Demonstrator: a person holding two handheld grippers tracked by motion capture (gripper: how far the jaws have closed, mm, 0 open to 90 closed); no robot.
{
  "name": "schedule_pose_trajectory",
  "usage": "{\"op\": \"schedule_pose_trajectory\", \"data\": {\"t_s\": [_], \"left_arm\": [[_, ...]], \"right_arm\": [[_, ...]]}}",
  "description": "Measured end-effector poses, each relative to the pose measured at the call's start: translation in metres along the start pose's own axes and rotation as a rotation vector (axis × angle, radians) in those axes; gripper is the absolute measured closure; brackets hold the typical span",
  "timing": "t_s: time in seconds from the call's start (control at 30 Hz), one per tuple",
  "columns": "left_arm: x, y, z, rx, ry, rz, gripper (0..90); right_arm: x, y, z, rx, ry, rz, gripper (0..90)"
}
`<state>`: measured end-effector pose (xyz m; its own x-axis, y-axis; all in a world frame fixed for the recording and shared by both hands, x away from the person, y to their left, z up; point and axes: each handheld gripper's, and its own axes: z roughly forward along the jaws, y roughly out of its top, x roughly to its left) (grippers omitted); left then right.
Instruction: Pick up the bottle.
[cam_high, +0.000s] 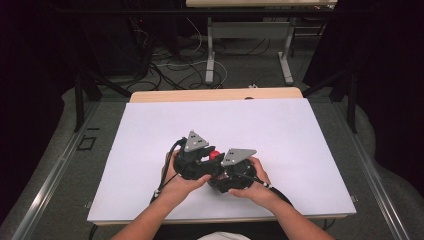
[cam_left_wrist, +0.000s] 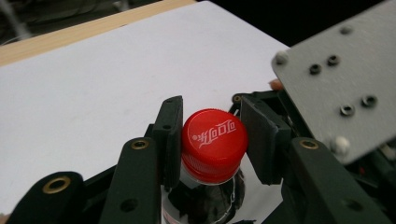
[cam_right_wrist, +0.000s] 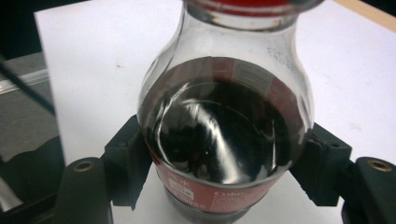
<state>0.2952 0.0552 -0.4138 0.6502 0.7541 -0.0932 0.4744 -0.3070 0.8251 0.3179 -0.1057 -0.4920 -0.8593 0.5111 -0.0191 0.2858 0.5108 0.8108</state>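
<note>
A clear bottle (cam_right_wrist: 224, 135) of dark drink with a red label stands on the white table (cam_high: 260, 125). Its red screw cap (cam_left_wrist: 214, 142) carries white lettering and shows in the high view as a red spot, the cap (cam_high: 215, 155), between the two grippers. My left gripper (cam_left_wrist: 210, 112) is shut on the cap, with a pad against each side. My right gripper (cam_right_wrist: 224, 144) is shut on the bottle's belly, its pads (cam_right_wrist: 128, 163) pressing the glass-clear wall. In the high view the left gripper (cam_high: 206, 154) and right gripper (cam_high: 223, 171) huddle together at the table's near middle.
The right gripper's grey plate (cam_left_wrist: 341, 79) sits close on the right of the left gripper view. A wooden strip (cam_high: 215, 94) marks the table's far edge. Beyond it lie floor cables (cam_high: 170, 70) and another table's legs (cam_high: 210, 50).
</note>
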Motion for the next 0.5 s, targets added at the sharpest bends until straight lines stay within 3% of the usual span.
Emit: {"op": "schedule_pose_trajectory", "data": {"t_s": [0.03,0.13,0.2,0.27,0.37,0.5], "left_arm": [[-0.002,0.0,0.001,-0.001,0.019,-0.005,61.2],[-0.002,0.001,0.002,0.009,0.013,-0.007,60.7],[0.001,0.001,0.002,0.006,-0.033,0.0,58.1],[0.007,0.002,0.0,0.008,-0.084,0.038,51.9],[0.017,0.001,-0.002,-0.004,-0.15,0.064,45.6],[0.032,0.0,-0.005,-0.005,-0.273,0.104,41.9]], "right_arm": [[-0.001,0.0,-0.001,0.013,0.003,0.006,29.5],[-0.002,-0.002,0.0,0.015,0.01,0.012,29.4],[-0.002,-0.001,-0.001,0.016,0.015,0.009,29.4],[-0.001,-0.001,-0.001,0.007,0.021,0.008,29.4],[-0.002,-0.001,-0.001,-0.002,0.038,-0.007,29.4],[-0.001,-0.001,-0.001,-0.007,0.068,-0.013,29.3]]}}
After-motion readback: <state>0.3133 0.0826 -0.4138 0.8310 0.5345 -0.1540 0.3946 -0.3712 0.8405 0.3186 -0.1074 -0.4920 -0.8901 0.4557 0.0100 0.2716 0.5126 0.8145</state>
